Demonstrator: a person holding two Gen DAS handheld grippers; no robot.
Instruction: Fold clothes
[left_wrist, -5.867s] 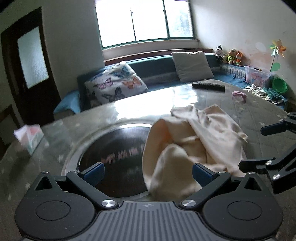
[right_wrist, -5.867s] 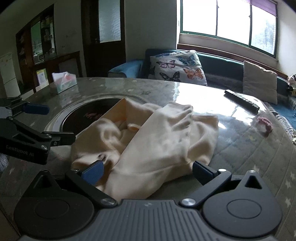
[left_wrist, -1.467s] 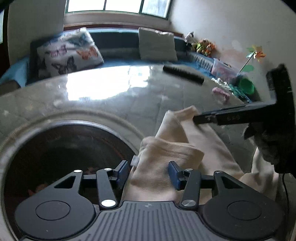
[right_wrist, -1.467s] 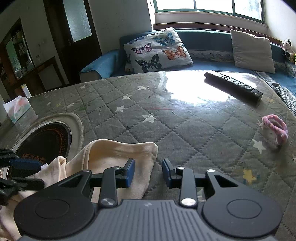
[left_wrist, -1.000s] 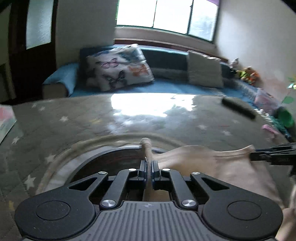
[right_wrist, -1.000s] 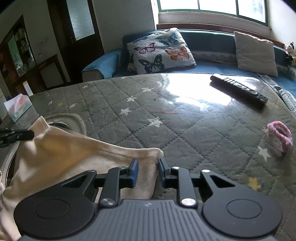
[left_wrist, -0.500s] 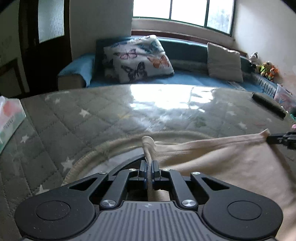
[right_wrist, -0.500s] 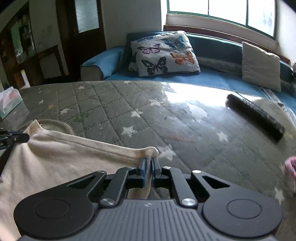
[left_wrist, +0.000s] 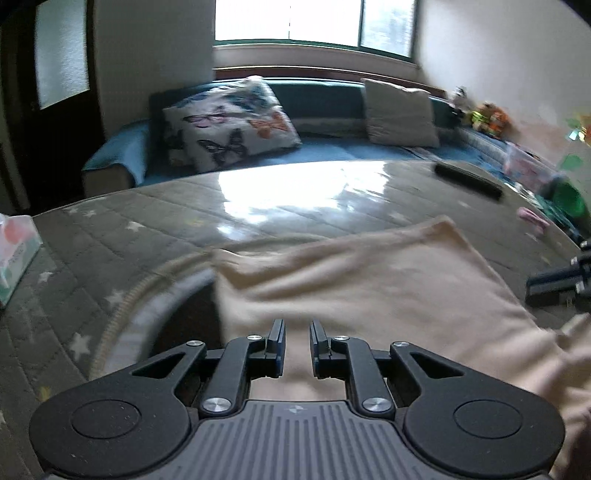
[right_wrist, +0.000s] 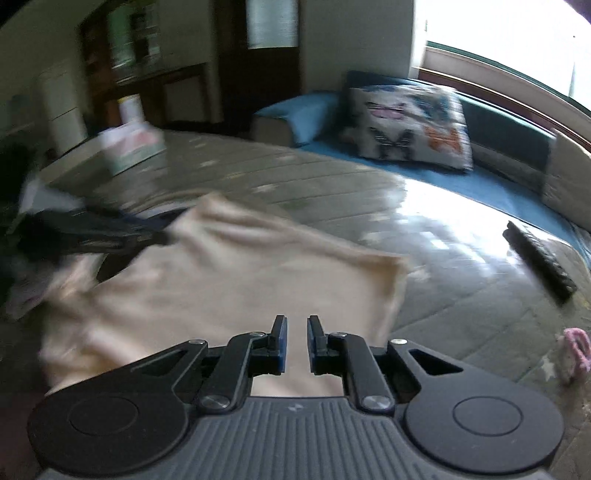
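Cream garment (left_wrist: 369, 280) lies spread ahead of left gripper (left_wrist: 296, 334) and right gripper (right_wrist: 294, 330); both parted, empty; folding seemingly barely begun.

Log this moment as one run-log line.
phase: spread | garment: cream, flat on table | left tool: open | right tool: open | folding: not begun

Both tools are black, with ribbed grey housings, silver screws and blue-padded fingers (left_wrist: 277, 341).
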